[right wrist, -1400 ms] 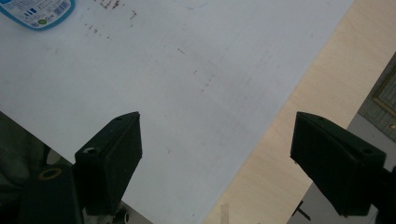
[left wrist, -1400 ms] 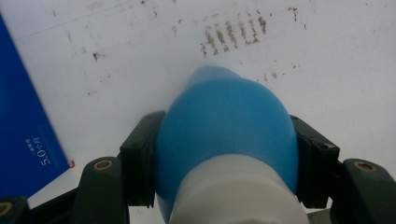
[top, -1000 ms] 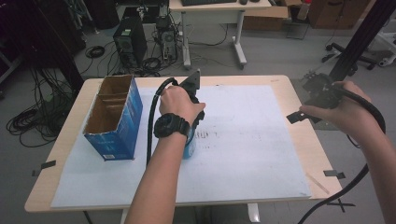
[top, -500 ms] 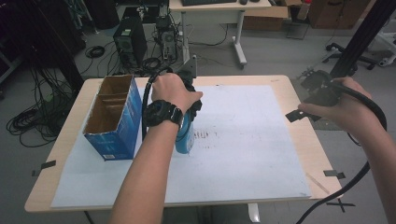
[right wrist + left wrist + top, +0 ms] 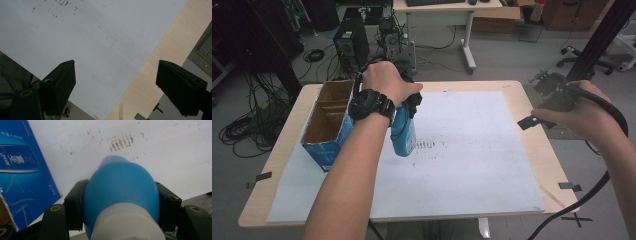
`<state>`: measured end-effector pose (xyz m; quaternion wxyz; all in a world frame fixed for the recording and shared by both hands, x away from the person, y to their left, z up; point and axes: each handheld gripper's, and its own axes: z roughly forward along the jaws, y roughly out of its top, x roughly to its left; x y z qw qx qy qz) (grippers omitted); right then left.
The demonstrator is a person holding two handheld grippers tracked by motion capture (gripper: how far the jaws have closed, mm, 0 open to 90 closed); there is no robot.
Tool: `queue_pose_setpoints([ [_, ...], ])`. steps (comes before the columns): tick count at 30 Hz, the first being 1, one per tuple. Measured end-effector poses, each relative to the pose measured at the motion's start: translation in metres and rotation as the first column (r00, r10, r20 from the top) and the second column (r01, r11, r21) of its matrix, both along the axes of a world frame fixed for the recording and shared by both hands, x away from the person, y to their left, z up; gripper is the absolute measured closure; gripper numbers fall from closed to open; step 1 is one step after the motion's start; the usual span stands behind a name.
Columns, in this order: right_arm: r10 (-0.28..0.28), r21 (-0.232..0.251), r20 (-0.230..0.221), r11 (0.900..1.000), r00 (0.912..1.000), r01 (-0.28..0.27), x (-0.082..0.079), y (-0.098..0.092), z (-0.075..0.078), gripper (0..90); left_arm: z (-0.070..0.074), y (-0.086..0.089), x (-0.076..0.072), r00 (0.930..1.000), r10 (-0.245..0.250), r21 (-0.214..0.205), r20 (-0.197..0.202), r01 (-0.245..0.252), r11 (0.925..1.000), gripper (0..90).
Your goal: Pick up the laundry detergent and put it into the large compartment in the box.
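Note:
A blue bottle (image 5: 405, 136) with a white neck hangs upright just right of the open blue cardboard box (image 5: 328, 134). My left gripper (image 5: 408, 106) is shut on its upper part from above, under the person's hand. In the left gripper view both black pads press the sides of the bottle (image 5: 120, 185), and the left gripper (image 5: 119, 196) looks down at the marked white sheet (image 5: 160, 150). My right gripper (image 5: 537, 101) is held over the table's right edge. Its jaws stand wide open in the right gripper view, with nothing in the right gripper (image 5: 115, 75).
The box (image 5: 22, 170) has dividers inside and stands at the table's left. A large white sheet (image 5: 472, 160) covers most of the wooden table (image 5: 546, 155). Black tape marks lie near the edges. A desk, computers and cables stand on the floor beyond.
The left hand has risen with the bottle and drifted slightly left toward the box. The right hand has stayed in place.

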<state>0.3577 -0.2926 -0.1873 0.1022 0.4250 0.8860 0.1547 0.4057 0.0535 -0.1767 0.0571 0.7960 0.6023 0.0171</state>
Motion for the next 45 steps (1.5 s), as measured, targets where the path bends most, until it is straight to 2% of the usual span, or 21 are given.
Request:
queue_pose_setpoints([
  [14,0.002,0.016,-0.002,0.9999,1.0000,-0.002,0.006,0.002,0.006,15.0,0.037,0.012,0.003,0.9997,0.017,0.007,0.018,-0.017,0.9998,37.6],
  [15,0.002,0.018,-0.004,0.9998,1.0000,-0.002,0.006,0.003,0.007,14.9,0.043,0.014,0.003,0.9995,0.019,0.008,0.024,-0.020,0.9998,37.6],
  [21,-0.002,0.017,-0.004,0.9999,1.0000,0.002,0.007,0.002,0.009,15.0,0.055,0.014,0.005,0.9994,0.016,0.016,0.030,-0.017,0.9997,37.6],
  [31,-0.008,0.014,-0.003,0.9999,1.0000,0.008,0.008,0.005,0.014,15.0,0.079,0.022,0.007,0.9982,0.028,-0.008,0.053,-0.027,0.9996,37.6],
  [33,-0.010,0.005,-0.006,0.9999,0.9999,0.010,0.009,0.006,0.016,14.9,0.087,0.026,0.007,0.9968,0.039,-0.015,0.069,-0.038,0.9992,37.6],
  [45,-0.018,0.012,-0.009,0.9998,0.9998,0.018,0.009,0.009,0.019,14.8,0.105,0.036,0.009,0.9954,0.051,-0.009,0.081,-0.050,0.9987,37.6],
])
